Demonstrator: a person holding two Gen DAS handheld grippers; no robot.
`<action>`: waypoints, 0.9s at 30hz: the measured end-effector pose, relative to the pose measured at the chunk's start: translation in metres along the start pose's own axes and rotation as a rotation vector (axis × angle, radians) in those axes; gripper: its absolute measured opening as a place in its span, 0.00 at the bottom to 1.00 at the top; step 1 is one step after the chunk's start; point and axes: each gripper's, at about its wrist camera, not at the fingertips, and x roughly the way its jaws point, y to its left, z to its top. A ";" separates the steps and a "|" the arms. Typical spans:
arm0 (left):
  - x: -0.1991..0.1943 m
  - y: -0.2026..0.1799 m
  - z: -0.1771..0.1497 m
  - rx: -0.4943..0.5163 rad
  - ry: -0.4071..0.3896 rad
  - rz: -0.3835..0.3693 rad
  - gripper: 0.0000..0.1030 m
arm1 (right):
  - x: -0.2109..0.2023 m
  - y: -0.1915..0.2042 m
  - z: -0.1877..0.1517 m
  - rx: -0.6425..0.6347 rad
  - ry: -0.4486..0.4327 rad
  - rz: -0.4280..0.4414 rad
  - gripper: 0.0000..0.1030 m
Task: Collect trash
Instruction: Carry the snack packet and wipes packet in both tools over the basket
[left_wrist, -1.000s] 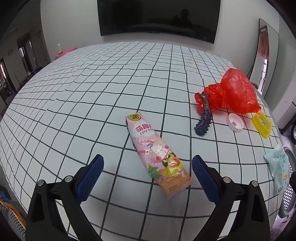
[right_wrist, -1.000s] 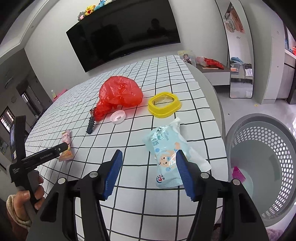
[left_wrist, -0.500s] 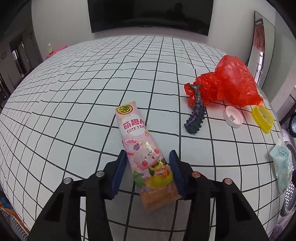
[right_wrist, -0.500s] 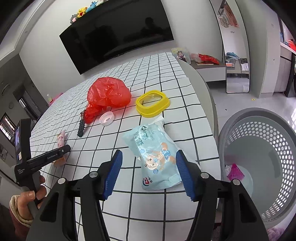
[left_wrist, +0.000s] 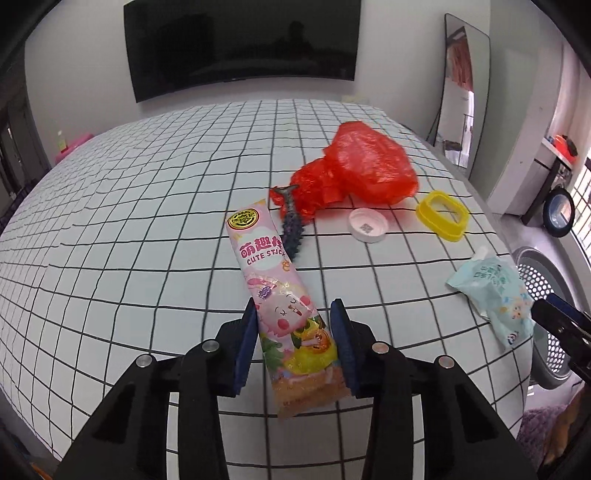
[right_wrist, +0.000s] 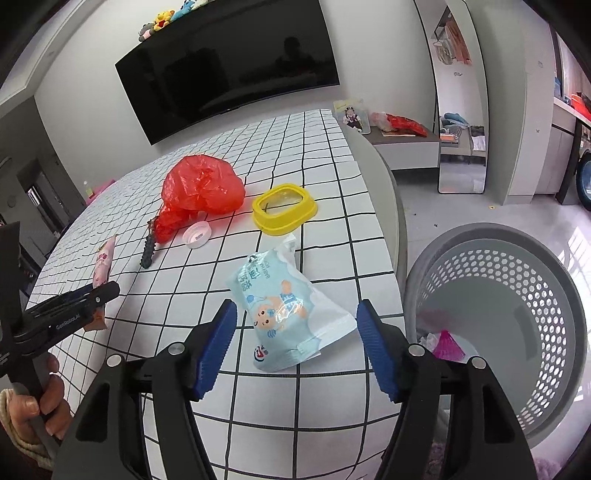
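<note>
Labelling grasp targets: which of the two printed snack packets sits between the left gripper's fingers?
The long pink stick-shaped packet, between the closing left gripper. The pale blue pouch lies by the opening right gripper.

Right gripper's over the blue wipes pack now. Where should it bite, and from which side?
Grip the blue pack across its puffy middle, coming down from above and the near side. It lies flat on the checked sheet, long axis running away from the right gripper, whose opening jaws straddle it without touching. The flat sealed near end looks thin and likely to slip.
</note>
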 end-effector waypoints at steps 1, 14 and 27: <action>-0.002 -0.005 0.001 0.012 -0.005 -0.011 0.37 | 0.002 0.000 0.001 -0.011 0.002 -0.006 0.64; -0.008 -0.032 0.000 0.061 -0.024 -0.056 0.38 | 0.036 0.022 0.017 -0.169 0.098 -0.019 0.67; -0.017 -0.034 -0.003 0.069 -0.034 -0.064 0.38 | 0.053 0.035 0.010 -0.195 0.120 -0.031 0.53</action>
